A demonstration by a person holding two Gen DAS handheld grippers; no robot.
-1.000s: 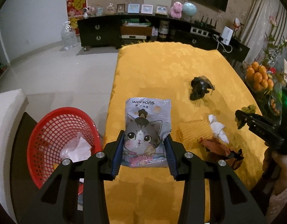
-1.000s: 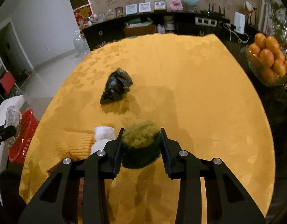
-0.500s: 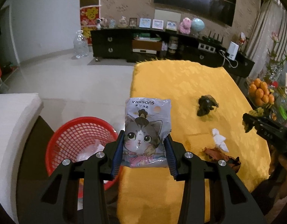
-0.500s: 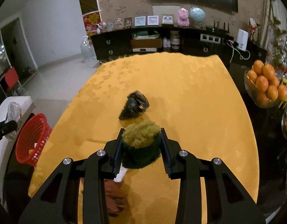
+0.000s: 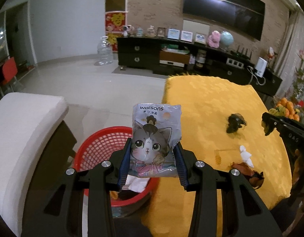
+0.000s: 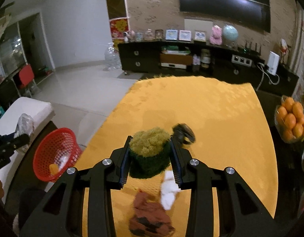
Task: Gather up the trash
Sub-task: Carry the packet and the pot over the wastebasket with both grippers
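Observation:
My left gripper [image 5: 152, 154] is shut on a grey Watsons tissue pack with a cat picture [image 5: 154, 140] and holds it above the red mesh basket [image 5: 100, 148], which has white tissue in it. My right gripper [image 6: 150, 154] is shut on a green and yellow scouring sponge [image 6: 150, 154] and holds it above the yellow table [image 6: 211, 118]. It also shows at the right of the left wrist view [image 5: 267, 126]. On the table lie a black crumpled bag [image 5: 235, 123], a white tissue [image 5: 245, 155], a yellow net [image 5: 218, 158] and a brown wrapper [image 5: 248, 174].
A white padded chair [image 5: 23, 122] stands left of the basket [image 6: 53, 154]. A bowl of oranges [image 6: 292, 118] sits at the table's right edge. A black TV cabinet [image 5: 171, 57] and a water bottle [image 5: 104, 51] stand across the tiled floor.
Both grippers have risen and swung left. The tissue pack has moved from over the table edge to above the red basket. The sponge has lifted away from the table.

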